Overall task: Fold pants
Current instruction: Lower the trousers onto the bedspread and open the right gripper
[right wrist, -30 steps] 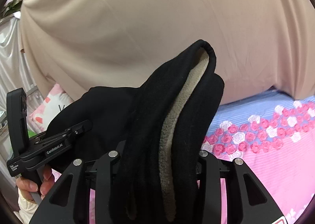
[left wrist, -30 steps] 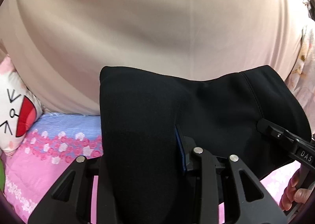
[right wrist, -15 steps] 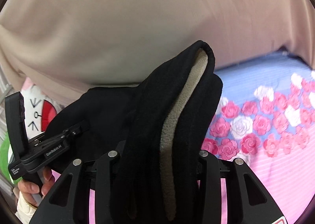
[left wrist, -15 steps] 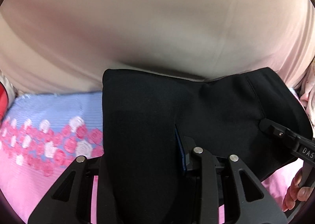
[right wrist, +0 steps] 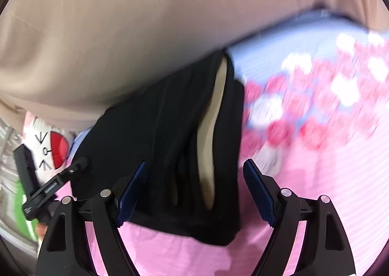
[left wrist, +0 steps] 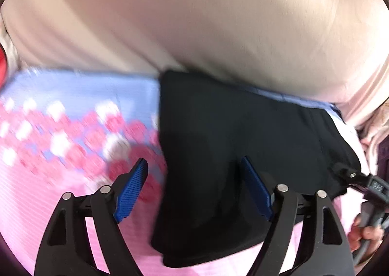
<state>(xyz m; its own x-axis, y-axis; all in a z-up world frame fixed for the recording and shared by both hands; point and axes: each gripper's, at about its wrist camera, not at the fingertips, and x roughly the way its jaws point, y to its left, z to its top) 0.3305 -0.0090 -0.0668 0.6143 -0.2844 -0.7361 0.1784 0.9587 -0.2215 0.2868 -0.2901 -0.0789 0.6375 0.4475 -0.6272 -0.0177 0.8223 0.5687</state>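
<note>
Both tongs (left wrist: 192, 188) (right wrist: 194, 188) now off pants (left wrist: 218, 142)

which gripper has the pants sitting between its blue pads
The right gripper: the folded black pants lie between its open pads. The left gripper is open too, with the pants mostly toward its right pad.

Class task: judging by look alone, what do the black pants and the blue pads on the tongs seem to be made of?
Pants: soft matte black knit, probably fleece-lined; a beige fuzzy inner face shows at the fold. Pads: blue, finely ribbed, likely rubber or plastic; ridges are visible.
</note>
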